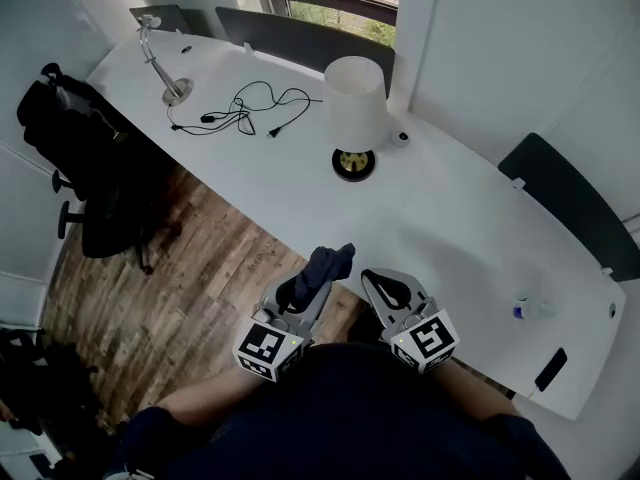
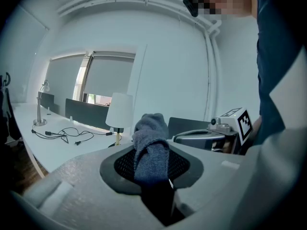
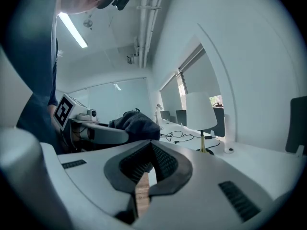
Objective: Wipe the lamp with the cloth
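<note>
Fingers of the left gripper (image 1: 318, 280) pinch the soft, limp cloth (image 1: 331, 262), right gripper (image 1: 388, 286) closed empty, table lamp (image 1: 357, 103) well ahead on the desk (image 1: 450, 218), probably light and tippy, so steady its base

Long white surface (image 1: 470, 218), running from far left to near right.
- Centre, toward far edge: lamp (image 1: 356, 103), white shade, upright on round dark-and-brass base.
- Left of it: loose tangle of black cable (image 1: 250, 108).
- Far left end: slim chrome desk lamp (image 1: 160, 63), small round foot.
- Right end: clear bottle (image 1: 530, 309), blue at one end.
- Near right corner: flat black slab (image 1: 550, 369).
</note>
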`<state>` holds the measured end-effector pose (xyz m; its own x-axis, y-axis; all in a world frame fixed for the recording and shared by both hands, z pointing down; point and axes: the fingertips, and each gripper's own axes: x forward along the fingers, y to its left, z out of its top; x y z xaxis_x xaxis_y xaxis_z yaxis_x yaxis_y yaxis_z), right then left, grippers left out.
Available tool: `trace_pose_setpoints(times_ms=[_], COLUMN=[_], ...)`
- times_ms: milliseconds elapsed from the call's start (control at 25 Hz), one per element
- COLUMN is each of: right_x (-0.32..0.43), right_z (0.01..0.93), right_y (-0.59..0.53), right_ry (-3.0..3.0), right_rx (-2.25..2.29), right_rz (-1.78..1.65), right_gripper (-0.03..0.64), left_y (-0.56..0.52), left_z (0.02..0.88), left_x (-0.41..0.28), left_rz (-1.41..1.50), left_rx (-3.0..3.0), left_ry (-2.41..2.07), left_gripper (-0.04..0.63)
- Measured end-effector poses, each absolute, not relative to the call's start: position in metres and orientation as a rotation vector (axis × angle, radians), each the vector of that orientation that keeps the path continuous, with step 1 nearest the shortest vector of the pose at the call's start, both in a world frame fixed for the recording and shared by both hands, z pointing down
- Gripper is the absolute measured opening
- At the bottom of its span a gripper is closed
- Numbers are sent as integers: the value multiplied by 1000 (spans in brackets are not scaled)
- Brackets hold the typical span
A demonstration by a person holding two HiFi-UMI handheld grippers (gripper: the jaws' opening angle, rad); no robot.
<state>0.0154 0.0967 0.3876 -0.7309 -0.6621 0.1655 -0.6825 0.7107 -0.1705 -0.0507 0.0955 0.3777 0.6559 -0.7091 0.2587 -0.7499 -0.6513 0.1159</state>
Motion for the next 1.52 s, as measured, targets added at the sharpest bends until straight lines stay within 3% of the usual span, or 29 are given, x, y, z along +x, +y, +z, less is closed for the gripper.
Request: trace_pose_setpoints(times_ms=[520, 1520], right_x=[57, 28], right_z=[409, 466], right_y=[-15, -65], right_ry=[-2842, -2668], right_rx=[1009, 1218], right_rz=[420, 454], right_gripper=[9, 8], left_y=[-4, -168], left_z=[414, 529], left_x=[-12, -55], left_rz=[352, 479], left_rx=[2530, 2598], left_ry=[-1278, -1269], left_gripper=[118, 118])
